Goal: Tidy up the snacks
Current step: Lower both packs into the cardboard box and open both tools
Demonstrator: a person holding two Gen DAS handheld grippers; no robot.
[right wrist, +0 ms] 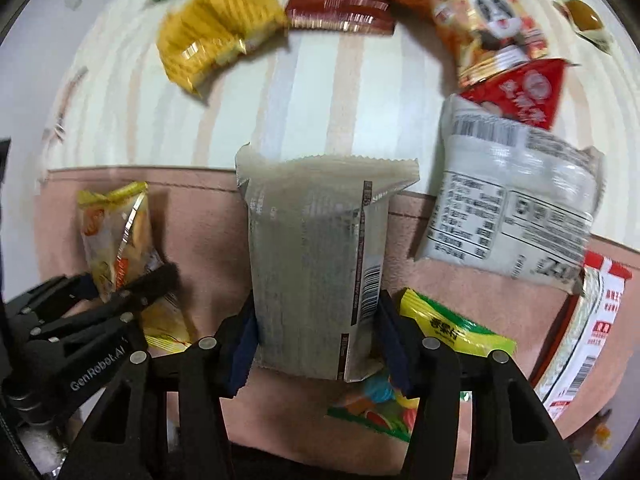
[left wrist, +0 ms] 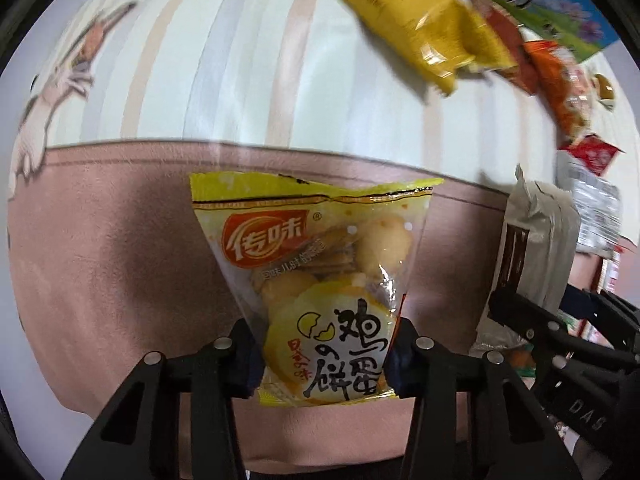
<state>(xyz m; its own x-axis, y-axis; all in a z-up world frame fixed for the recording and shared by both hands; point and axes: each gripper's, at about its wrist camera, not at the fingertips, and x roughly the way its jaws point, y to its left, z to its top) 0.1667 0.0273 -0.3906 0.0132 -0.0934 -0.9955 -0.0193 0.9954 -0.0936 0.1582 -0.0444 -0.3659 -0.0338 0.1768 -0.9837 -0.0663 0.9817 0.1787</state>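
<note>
My left gripper is shut on a yellow egg-biscuit packet and holds it upright above the pink band of the cloth. The same packet and gripper show at the left of the right wrist view. My right gripper is shut on a silver-white wrapper with a barcode, held upright. It also shows at the right of the left wrist view, with the right gripper below it.
On the striped cloth lie a yellow bag, a dark red packet, an orange cartoon bag, a red triangular packet, a white labelled bag, a green-yellow candy bag and a red-white pack.
</note>
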